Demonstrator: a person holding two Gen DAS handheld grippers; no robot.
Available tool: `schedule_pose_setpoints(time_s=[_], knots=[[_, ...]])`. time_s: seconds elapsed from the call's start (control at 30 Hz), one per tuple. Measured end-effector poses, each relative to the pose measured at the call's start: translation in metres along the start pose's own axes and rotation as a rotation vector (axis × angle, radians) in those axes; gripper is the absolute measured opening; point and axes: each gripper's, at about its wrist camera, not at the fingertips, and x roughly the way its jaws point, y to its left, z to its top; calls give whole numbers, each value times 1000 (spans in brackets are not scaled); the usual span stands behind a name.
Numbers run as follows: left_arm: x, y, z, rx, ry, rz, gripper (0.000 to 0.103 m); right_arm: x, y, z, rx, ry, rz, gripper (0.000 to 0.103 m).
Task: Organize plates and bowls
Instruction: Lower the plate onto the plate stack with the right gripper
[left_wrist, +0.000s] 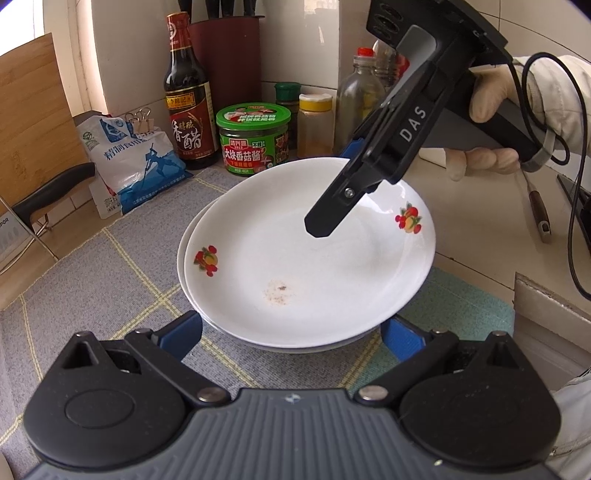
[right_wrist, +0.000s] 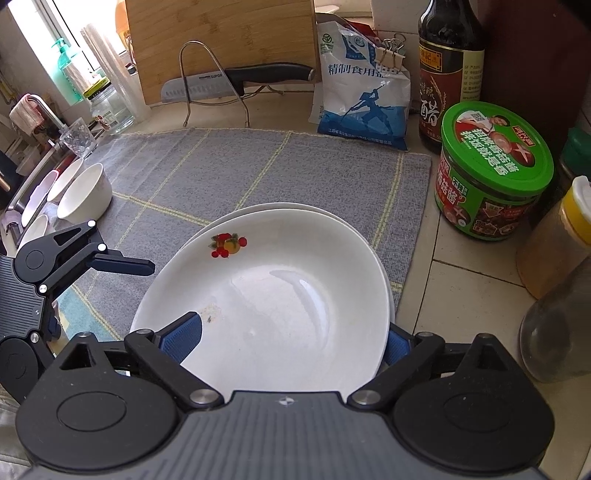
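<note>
Grey mat (right_wrist: 258, 162) carries two stacked plates; top plate (left_wrist: 310, 254) sits with its far rim inside the right gripper (right_wrist: 291, 343), jaws straddling it, apparently gripping; left gripper (left_wrist: 291, 332) spread wide at the near edge.

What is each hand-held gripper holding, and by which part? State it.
The right hand-held gripper pinches the top plate at its rim, one finger over the inside. The left hand-held gripper holds nothing, open beside the stack.

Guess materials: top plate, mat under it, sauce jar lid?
Top plate: likely glazed ceramic, glossy white with window glare and a printed fruit decal. Mat: woven fabric, matte grey with visible weave and yellow grid lines. Sauce jar lid: green, smooth printed top; metal or plastic, unclear.
</note>
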Motion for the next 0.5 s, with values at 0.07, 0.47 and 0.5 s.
schedule_pose_setpoints(time_s=[0.07,0.47,0.5], knots=[[-1,0,-1,0,-2,-2,102,0,2,0,-4,0,-14,101],[-15,-2,-8,-9,-36,29,102,-2,14,-1,-2,20,-117,103],[-18,-3,-9,-9,-41,33,102,-2,15,-3,-3,26,-134,103]])
